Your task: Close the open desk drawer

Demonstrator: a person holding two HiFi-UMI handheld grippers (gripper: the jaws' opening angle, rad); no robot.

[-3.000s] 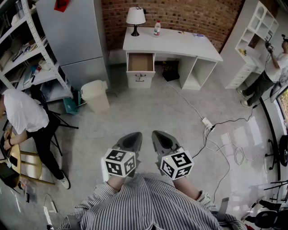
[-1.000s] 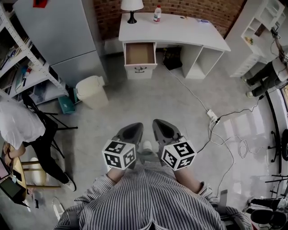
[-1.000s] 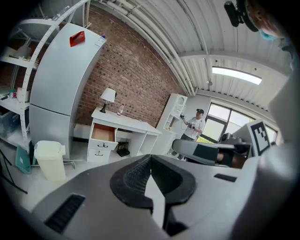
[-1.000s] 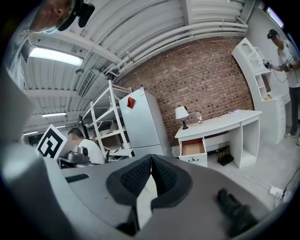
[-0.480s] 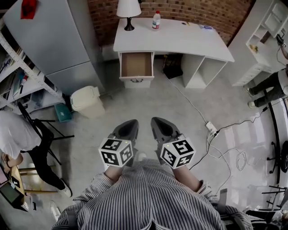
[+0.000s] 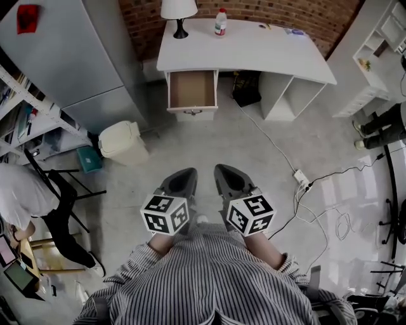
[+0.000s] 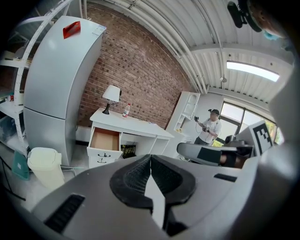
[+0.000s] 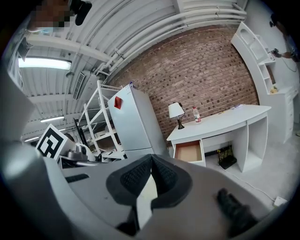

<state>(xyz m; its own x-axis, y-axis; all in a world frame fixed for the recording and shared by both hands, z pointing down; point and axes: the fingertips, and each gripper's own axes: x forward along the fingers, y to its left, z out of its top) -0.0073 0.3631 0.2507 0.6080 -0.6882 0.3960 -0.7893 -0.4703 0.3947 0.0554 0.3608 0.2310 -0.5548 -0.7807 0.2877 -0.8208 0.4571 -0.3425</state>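
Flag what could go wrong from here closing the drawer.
1. A cable runs from the desk to a power strip, just right of the path to the open drawer: trip risk.
2. The bin stands left of that path; drifting left could bump it.
3. The left gripper and right gripper are both shut; an off-centre push may skew the drawer.

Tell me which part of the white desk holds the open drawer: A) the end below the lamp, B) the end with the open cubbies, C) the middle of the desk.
A: the open drawer juts from the desk right below the lamp, with the cubbies at the other end.
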